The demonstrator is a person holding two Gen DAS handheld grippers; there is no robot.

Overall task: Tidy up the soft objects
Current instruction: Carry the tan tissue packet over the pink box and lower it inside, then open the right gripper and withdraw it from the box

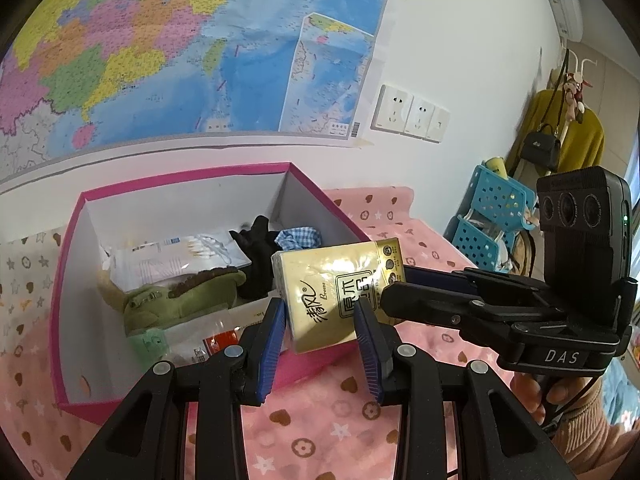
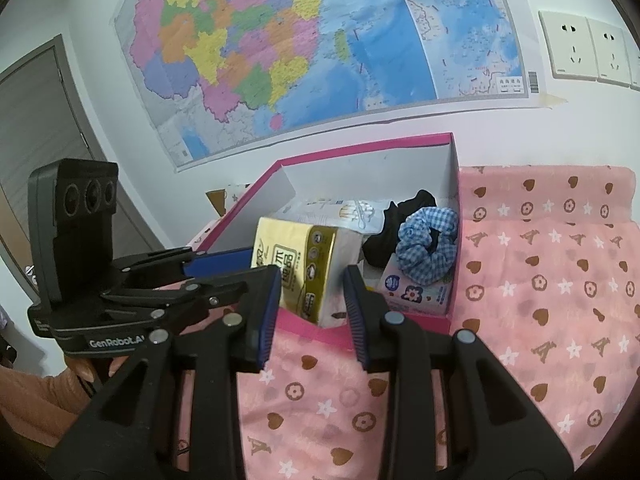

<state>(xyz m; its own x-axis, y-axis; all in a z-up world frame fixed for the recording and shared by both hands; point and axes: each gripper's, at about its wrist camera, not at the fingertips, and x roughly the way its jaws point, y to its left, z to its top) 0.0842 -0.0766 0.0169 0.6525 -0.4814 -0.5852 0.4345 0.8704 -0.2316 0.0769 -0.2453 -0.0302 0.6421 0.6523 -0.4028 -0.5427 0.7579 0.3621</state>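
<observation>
Home bedroom (wall map [image 2: 320, 52], bedspread [image 2: 560, 280])

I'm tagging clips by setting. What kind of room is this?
Probably a home bedroom: pink patterned blanket, wall map, and a coat rack with a handbag.

Surface was covered by a pink blanket [image 2: 540, 280] printed with brown hearts, white stars and flower rings. An open pink box [image 1: 70, 248] with white inner walls sat directly on it, pushed up against the wall. Left of the box a paler star-print patch of cloth [image 1: 24, 276] showed. Nothing else visibly rested on the blanket itself
</observation>
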